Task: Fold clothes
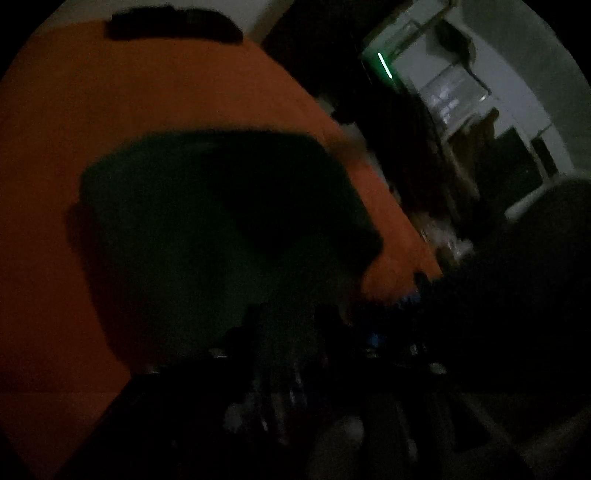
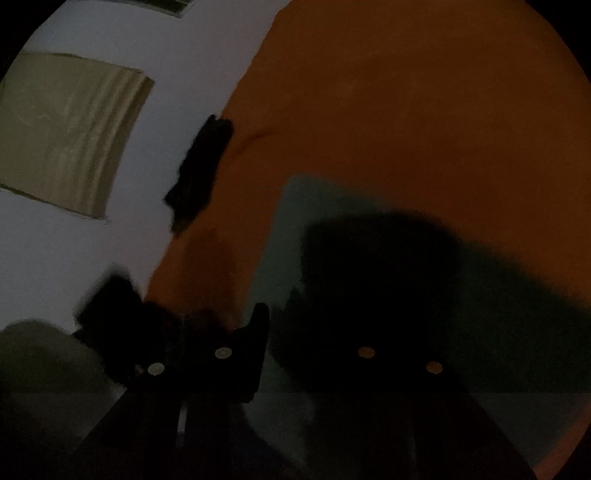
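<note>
The light is very dim. A dark green garment (image 1: 207, 221) lies flat on an orange sheet (image 1: 110, 103), filling the middle of the left wrist view. My left gripper (image 1: 291, 321) sits low over the garment's near edge, its fingers lost in darkness. In the right wrist view the same green garment (image 2: 498, 314) spreads to the right under a heavy shadow. My right gripper (image 2: 291, 321) hovers over its left part. The left finger (image 2: 255, 343) shows as a black shape, and a strip of green cloth shows in the gap beside it.
A small black item (image 1: 173, 24) lies at the sheet's far edge, also seen as a black item (image 2: 199, 170) by the white wall (image 2: 110, 251). A beige curtained window (image 2: 66, 129) is in that wall. Shelves and clutter (image 1: 461, 103) stand past the sheet's right side.
</note>
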The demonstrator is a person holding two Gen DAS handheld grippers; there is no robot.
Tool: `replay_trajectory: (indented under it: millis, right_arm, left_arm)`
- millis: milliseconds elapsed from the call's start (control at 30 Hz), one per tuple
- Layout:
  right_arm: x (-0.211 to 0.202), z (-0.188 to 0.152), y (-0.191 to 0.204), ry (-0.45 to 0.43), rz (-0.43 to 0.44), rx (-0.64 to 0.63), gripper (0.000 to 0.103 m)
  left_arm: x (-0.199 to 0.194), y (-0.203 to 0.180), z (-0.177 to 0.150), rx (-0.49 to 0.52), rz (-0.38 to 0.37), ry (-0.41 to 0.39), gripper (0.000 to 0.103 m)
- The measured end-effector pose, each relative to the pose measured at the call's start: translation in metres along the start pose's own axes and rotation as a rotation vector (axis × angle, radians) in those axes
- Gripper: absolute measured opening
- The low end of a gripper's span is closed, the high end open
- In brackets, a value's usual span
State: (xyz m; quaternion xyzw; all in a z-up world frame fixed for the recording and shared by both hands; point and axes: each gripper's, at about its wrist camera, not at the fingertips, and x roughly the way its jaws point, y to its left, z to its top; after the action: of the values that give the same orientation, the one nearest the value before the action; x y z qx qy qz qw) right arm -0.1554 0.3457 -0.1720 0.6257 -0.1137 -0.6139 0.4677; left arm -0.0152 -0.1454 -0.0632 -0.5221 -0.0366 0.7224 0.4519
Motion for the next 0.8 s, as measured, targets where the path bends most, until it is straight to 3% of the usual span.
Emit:
replay_trajectory:
  millis: [133,200,333,433,533,600,667,800]
  right_arm:
    - [0.021,-0.064,-0.012,0.071,-0.089,0.02,0.027]
    - [0.018,-0.091,-0.016,0.044,-0.102,0.029,0.027]
    - [0.006,-0.12,-0.017,-0.028,-0.093,0.035,0.027]
    - [-0.009,-0.125,-0.009,-0.123,-0.038,0.011,0.027]
    - [-0.014,-0.115,0.002,-0.21,0.081,-0.022,0.027]
    - [0.0,-0.105,0.011,-0.185,0.095,-0.038,0.027]
    - [0.031,-0.099,0.018,-0.109,0.056,-0.072,0.028]
    - [0.06,-0.113,0.022,0.042,0.046,-0.092,0.028]
  left_arm:
    - [0.024,0.027,0.041,-0.026,0.112,-0.028,0.047]
    - [0.031,0.047,0.059,-0.081,0.176,-0.052,0.047]
    - [0.04,0.067,0.07,-0.192,0.202,-0.137,0.047]
    - [0.063,0.061,0.074,-0.219,0.222,-0.171,0.047]
    - [0.073,0.055,0.072,-0.242,0.228,-0.185,0.047]
    - [0.071,0.058,0.075,-0.252,0.227,-0.182,0.047]
    - [0.069,0.06,0.078,-0.262,0.225,-0.178,0.047]
    - [0.064,0.065,0.085,-0.283,0.222,-0.17,0.049]
